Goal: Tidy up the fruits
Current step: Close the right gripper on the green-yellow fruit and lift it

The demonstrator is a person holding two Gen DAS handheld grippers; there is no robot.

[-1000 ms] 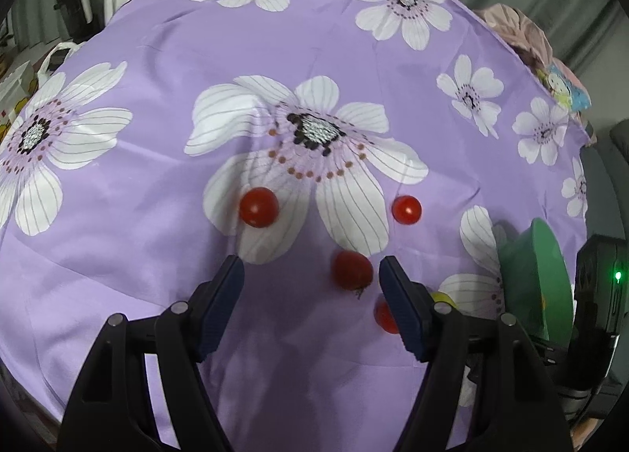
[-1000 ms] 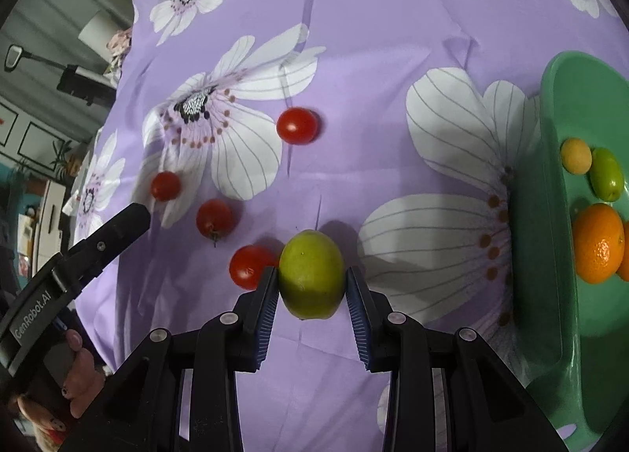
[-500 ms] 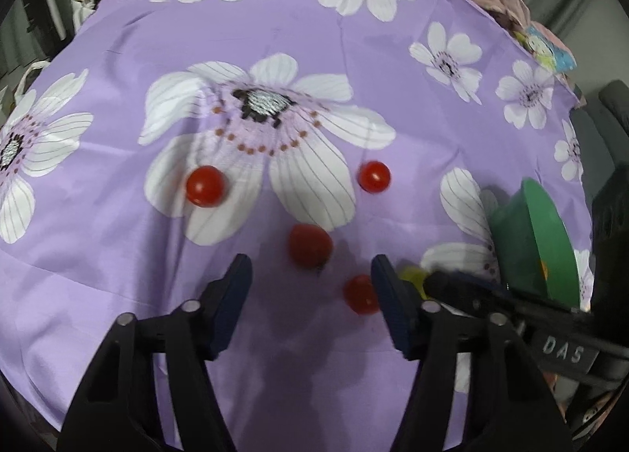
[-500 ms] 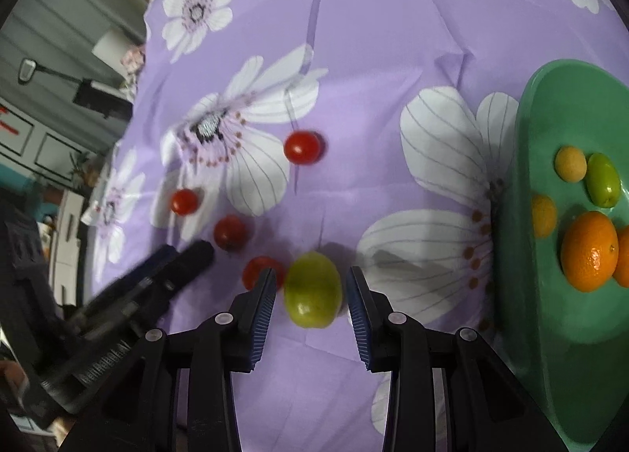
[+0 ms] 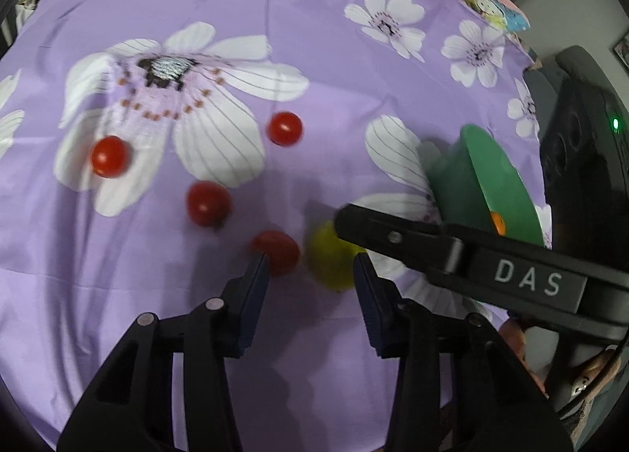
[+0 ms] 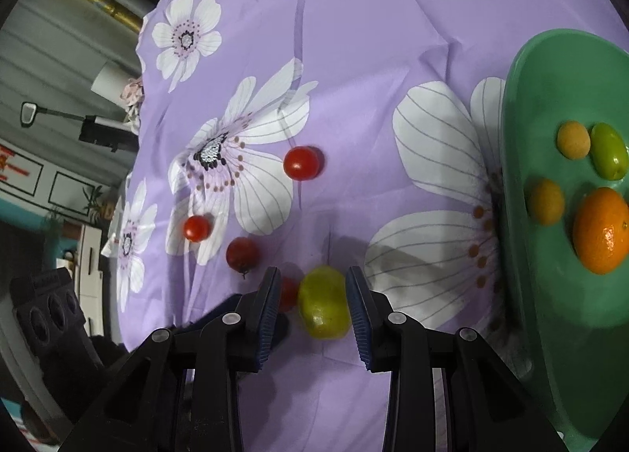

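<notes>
While straddling green fruit (image 6: 324, 302) at lower centre with narrow right jaws, close squarely; left jaws, just narrowing, straddle tomato (image 5: 277, 251).

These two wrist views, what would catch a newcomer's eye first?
Probably the purple tablecloth with its big white flowers, and four red cherry tomatoes scattered across it. Next, the yellow-green fruit between the right gripper jaws, beside the green tray at right holding an orange.
</notes>
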